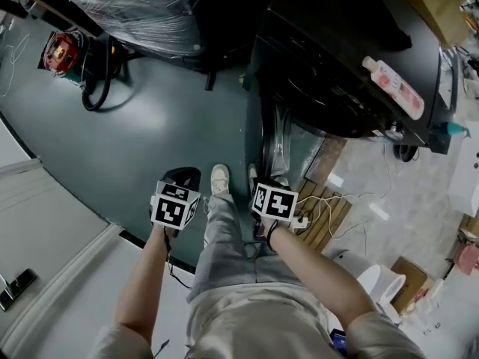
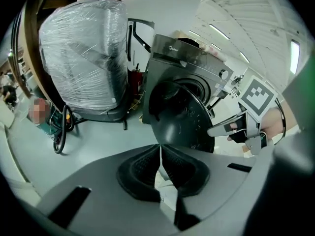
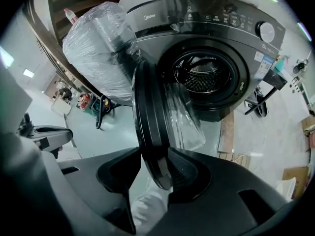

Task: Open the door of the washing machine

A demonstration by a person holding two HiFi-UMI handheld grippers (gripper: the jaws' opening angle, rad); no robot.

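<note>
Right gripper view: right gripper [image 3: 150, 168] clamps door [image 3: 147, 112] rim, left gripper [image 2: 161, 154] closed, wrapped bundle [image 3: 98, 48] beside.

Dark washing machine [image 3: 197, 18], round door [image 3: 147, 107] swung open.

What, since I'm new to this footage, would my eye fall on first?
The dark washing machine fills the right gripper view, its drum bared. Its door stands swung open, rim caught between the jaws of the right gripper. Left of the machine stands a bulky plastic-wrapped load.
</note>
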